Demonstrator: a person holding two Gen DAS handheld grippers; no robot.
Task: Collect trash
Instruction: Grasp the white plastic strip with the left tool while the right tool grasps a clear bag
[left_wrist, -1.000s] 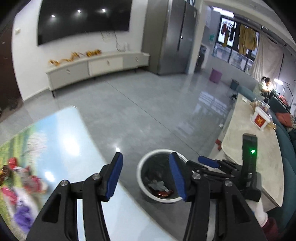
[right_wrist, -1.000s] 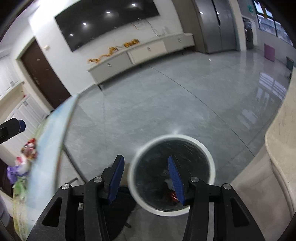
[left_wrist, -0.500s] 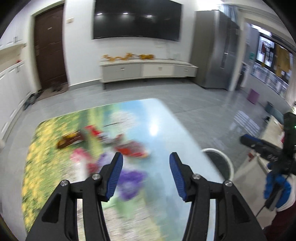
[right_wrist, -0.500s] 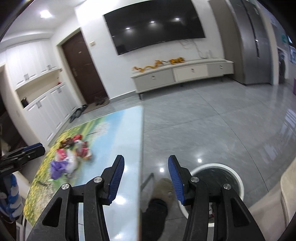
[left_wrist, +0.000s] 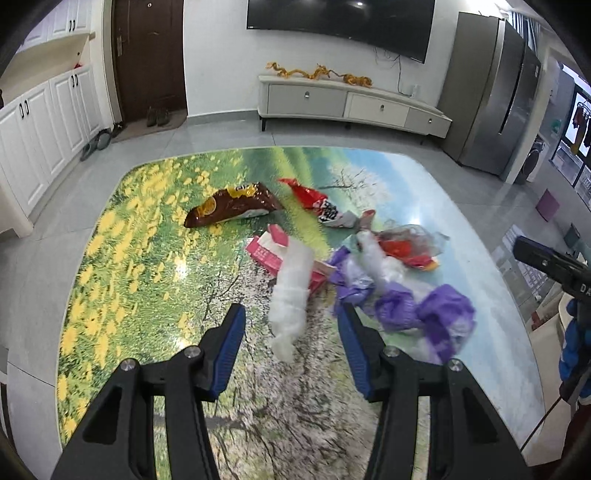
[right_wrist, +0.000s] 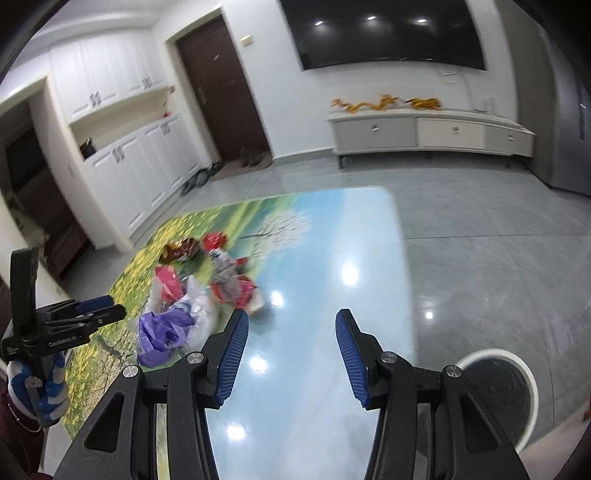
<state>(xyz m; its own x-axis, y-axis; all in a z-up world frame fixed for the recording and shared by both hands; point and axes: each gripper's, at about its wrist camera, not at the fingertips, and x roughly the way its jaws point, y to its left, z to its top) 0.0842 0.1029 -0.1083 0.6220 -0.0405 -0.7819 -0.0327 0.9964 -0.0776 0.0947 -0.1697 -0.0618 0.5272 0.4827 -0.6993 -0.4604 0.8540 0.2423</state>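
Trash litters the table; wrapper print unreadable.

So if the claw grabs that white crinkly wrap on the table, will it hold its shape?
Probably not. The white wrap looks thin, translucent and crumpled, so it should squash and droop. It likely weighs almost nothing, and could slide on the glossy table.

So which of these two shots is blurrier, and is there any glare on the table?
Right wrist view is blurrier: the trash pile and bin smear, and ceiling lights glare off the table. Left wrist view is sharper, with one small glint and fisheye bending at the edges.
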